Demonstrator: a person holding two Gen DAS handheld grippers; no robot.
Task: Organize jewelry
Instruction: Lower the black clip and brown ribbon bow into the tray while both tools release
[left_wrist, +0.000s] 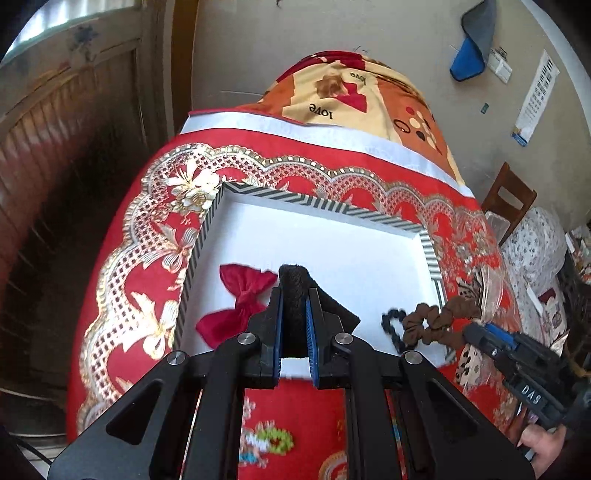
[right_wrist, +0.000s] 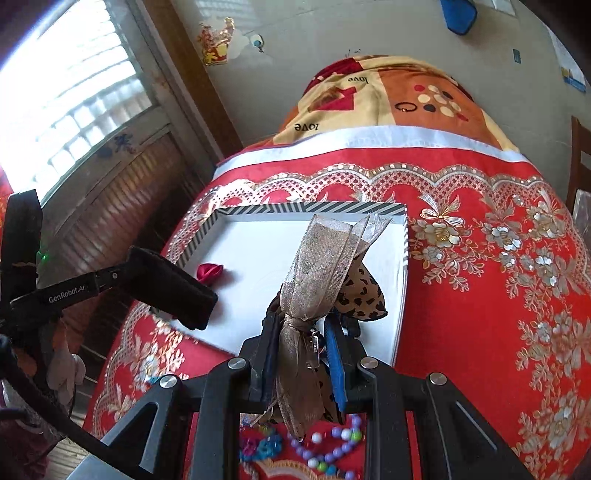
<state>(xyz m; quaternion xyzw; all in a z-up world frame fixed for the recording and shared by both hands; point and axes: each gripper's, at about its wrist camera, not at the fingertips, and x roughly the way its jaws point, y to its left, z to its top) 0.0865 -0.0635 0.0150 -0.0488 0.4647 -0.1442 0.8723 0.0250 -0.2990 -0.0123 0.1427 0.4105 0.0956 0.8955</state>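
Observation:
A white tray with a striped rim lies on the red gold-patterned cloth. A red bow rests in its left part. My left gripper is shut on a black fuzzy fabric piece, held over the tray's near-left edge. My right gripper is shut on a hair tie: a brown scrunchie with a sheer beige ribbon and a leopard-print bow, held over the tray's near-right corner. A black beaded loop shows beside the scrunchie.
A purple, white and green bead string and a blue trinket lie on the cloth under the right gripper. A folded patterned blanket sits past the tray. A wooden chair stands on the right. A hand holds the right gripper.

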